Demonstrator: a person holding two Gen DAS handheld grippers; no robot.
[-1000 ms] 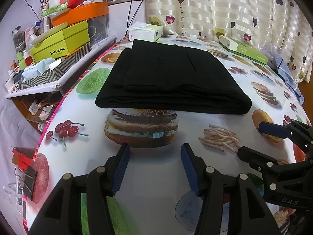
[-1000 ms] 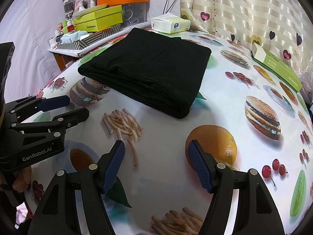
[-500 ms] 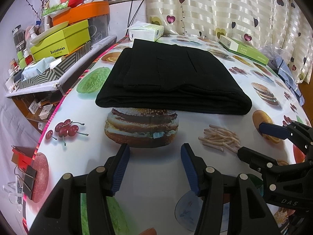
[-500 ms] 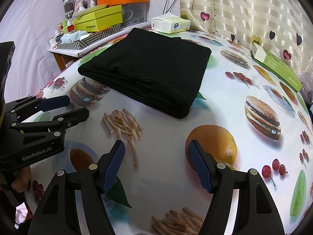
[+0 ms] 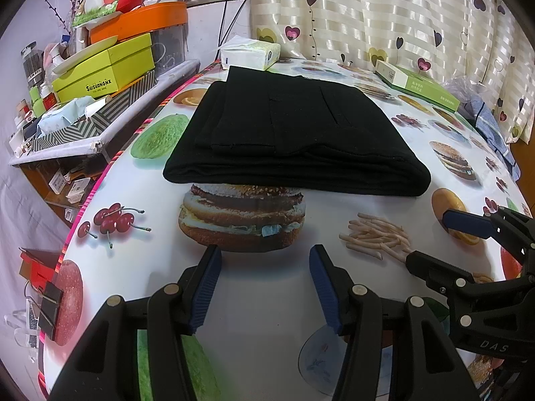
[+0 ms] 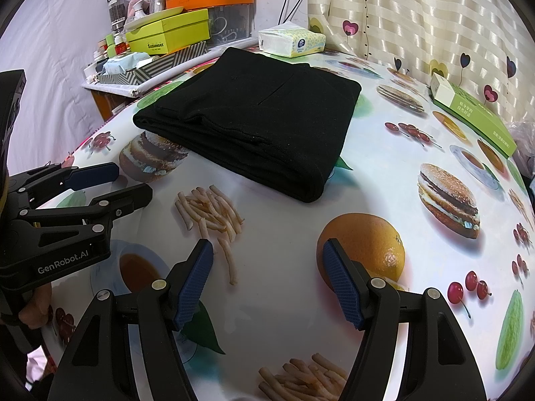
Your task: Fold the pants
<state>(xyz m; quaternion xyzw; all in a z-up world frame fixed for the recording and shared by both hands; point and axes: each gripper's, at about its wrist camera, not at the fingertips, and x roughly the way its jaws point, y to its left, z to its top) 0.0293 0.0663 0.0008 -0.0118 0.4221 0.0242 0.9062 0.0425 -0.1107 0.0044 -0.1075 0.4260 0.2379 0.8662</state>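
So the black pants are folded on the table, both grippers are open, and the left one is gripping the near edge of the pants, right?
Not quite. The left gripper grips nothing: the left wrist view shows its jaws open over bare tablecloth, short of the pants. The pants are folded on the table, and the right gripper is open too.

Heart-print striped curtain [image 5: 384, 16] hangs behind the food-print table [image 5: 133, 180].

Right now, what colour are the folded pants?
Black all over, seen best in the left wrist view: the pants.
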